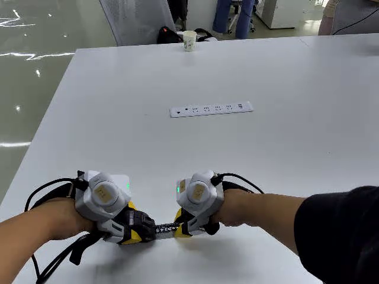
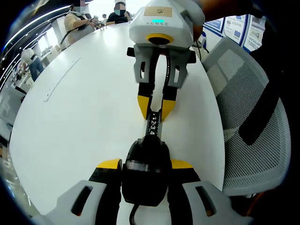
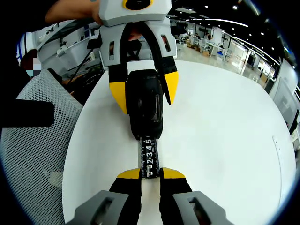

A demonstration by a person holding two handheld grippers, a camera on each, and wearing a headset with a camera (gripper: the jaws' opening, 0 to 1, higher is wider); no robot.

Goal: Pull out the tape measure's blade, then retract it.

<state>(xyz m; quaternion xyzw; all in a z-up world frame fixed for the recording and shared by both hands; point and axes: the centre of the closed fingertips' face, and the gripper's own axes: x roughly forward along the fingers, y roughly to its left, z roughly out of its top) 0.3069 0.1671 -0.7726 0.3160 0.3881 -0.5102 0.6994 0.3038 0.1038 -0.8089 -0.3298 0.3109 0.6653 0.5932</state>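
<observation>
A black tape measure (image 1: 144, 226) sits low over the white table near its front edge, held in my left gripper (image 1: 133, 228). In the left gripper view the yellow-tipped jaws press both sides of its case (image 2: 144, 171). A short length of black blade (image 1: 166, 228) with white numbers runs out to the right. My right gripper (image 1: 182, 228) is shut on the blade's end. The right gripper view has the blade (image 3: 149, 157) pinched between the pads, the case (image 3: 145, 105) just beyond. The two grippers face each other, a few centimetres apart.
A white power strip (image 1: 211, 109) lies mid-table. A paper cup (image 1: 189, 40) stands at the far edge. Black cables trail from both grippers across the table's front. A grey mesh chair (image 2: 243, 131) stands beside the table. People sit at the far end (image 2: 77, 21).
</observation>
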